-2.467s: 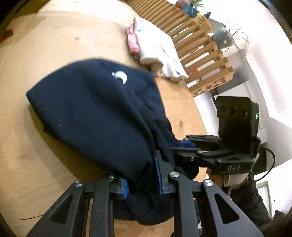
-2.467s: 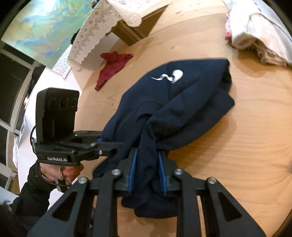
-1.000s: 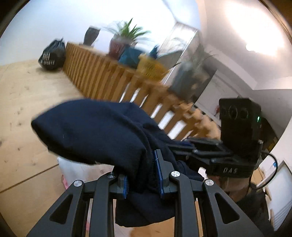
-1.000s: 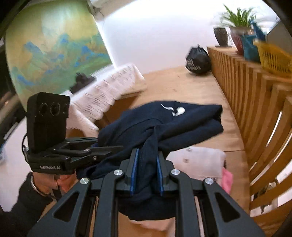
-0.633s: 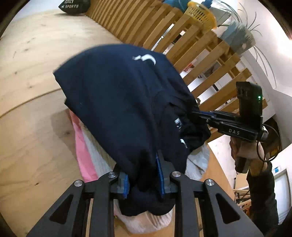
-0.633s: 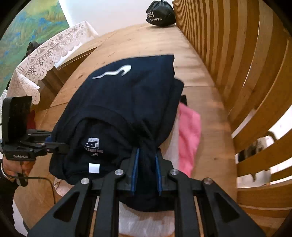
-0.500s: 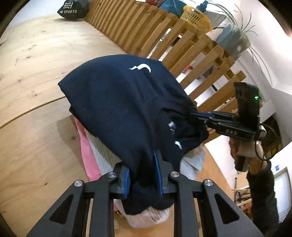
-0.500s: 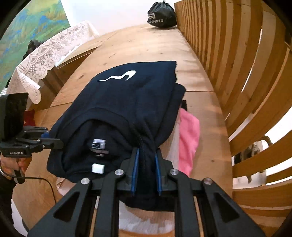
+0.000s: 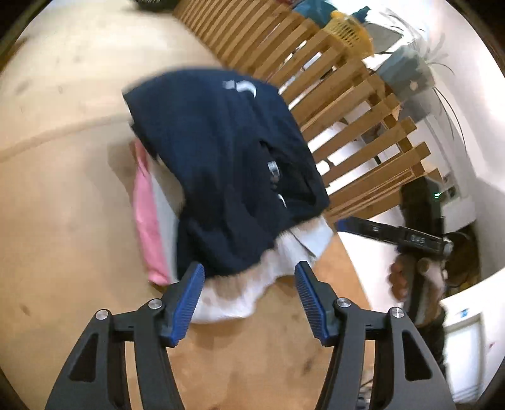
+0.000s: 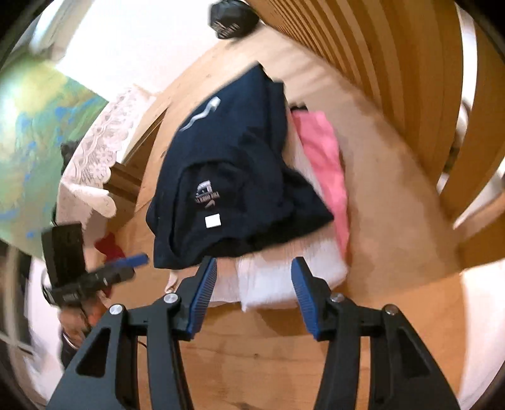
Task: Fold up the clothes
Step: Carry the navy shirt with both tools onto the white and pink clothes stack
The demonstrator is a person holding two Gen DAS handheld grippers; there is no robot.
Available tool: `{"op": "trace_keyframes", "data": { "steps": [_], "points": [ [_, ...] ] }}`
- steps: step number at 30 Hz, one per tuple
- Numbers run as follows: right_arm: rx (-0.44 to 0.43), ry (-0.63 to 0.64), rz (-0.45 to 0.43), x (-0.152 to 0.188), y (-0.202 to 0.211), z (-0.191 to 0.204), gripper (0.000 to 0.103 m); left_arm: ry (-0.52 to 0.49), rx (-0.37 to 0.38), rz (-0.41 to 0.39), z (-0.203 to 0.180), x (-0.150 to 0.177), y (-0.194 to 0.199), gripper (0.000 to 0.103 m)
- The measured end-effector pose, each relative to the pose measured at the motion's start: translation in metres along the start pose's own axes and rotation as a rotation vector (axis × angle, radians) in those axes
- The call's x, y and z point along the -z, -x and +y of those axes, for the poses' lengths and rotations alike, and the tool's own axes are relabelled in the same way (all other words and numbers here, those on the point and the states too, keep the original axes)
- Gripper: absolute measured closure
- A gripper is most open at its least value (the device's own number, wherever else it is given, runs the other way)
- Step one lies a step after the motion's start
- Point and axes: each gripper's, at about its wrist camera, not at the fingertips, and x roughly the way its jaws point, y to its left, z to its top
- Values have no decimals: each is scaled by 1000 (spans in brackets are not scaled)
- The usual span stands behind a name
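Observation:
A folded navy sweatshirt [image 9: 227, 157] [image 10: 233, 176] with a white logo lies on top of a pile of folded clothes: a pink garment [image 9: 148, 220] [image 10: 325, 170] and a white one [image 9: 252, 287] [image 10: 284, 277]. My left gripper [image 9: 249, 280] has its jaws opening, just short of the sweatshirt's near edge, with nothing pressed between the blue pads. My right gripper [image 10: 254, 274] is likewise opening and empty, in front of the pile. Each gripper shows in the other's view, the right gripper [image 9: 410, 239] and the left gripper [image 10: 94, 271], held in a hand.
The pile rests on a wooden table [image 9: 63, 189] [image 10: 394, 195] beside a slatted wooden railing [image 9: 347, 104] [image 10: 394, 63]. A black bag [image 10: 232, 15] sits at the table's far end. A red cloth [image 10: 109, 246] and a lace-covered table [image 10: 94, 157] lie to the left.
Both grippers came down with the navy sweatshirt onto the pile, then let go of it; their jaws now stand apart and have drawn back from the cloth.

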Motion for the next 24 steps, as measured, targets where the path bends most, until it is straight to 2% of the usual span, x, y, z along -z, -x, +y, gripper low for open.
{"op": "trace_keyframes", "data": {
  "steps": [3,9,13,19,24],
  "points": [
    [-25,-64,-6,-6,-7,-8,54,45,-38,1,-5,2,-9,45],
    [89,-160,10,-12,-21,-14,54,184,-97,-1,4,3,-16,45],
    [113,-136,-16,-11,-22,-6,54,185,-118,-2,-1,9,-19,45],
    [105,-190,-24,-13,-25,-11,54,254,-118,-32,13,12,-19,43],
    [56,-260,-70,-12,-21,-21,54,310,-104,-61,24,17,-22,43]
  ]
}}
